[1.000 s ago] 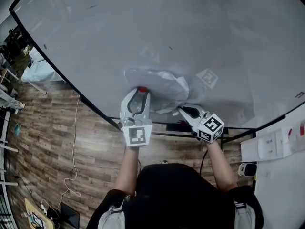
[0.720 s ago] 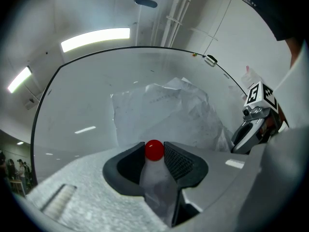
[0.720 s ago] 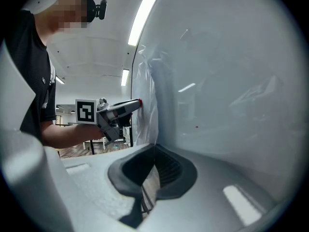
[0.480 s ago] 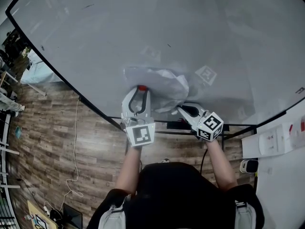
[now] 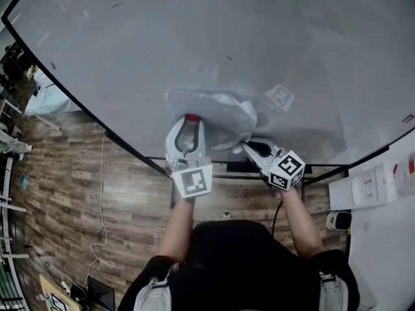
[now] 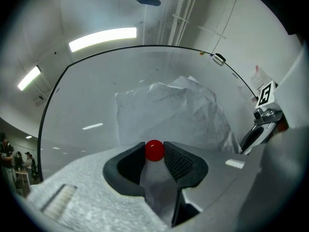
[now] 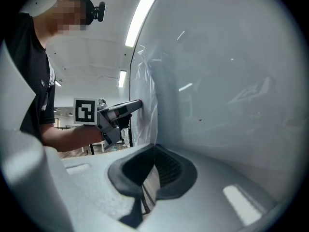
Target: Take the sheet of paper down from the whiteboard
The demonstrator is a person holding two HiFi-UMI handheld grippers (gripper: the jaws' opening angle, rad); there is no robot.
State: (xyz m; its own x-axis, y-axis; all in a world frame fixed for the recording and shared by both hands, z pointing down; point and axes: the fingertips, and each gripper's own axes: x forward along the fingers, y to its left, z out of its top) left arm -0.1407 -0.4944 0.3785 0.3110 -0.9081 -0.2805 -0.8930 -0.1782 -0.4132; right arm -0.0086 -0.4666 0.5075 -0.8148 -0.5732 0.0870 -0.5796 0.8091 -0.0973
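A crumpled white sheet of paper (image 5: 217, 112) hangs on the whiteboard (image 5: 194, 44). A red round magnet (image 5: 192, 117) sits at the sheet's lower left. My left gripper (image 5: 189, 123) points at the board with its jaws closed round the magnet (image 6: 154, 150), one pad against each side. My right gripper (image 5: 247, 148) is at the sheet's lower right corner, shut on the paper's edge (image 7: 144, 95). In the right gripper view the thin sheet runs down between the closed jaws of the right gripper (image 7: 154, 149). The left gripper (image 7: 120, 111) shows beyond it.
The whiteboard's black frame (image 5: 123, 144) runs low across the head view, with a tray (image 5: 240, 168) under the board. Wooden floor (image 5: 65, 193) with a thin cable (image 5: 100, 193) lies below. A white wall box (image 5: 366, 196) is at the right.
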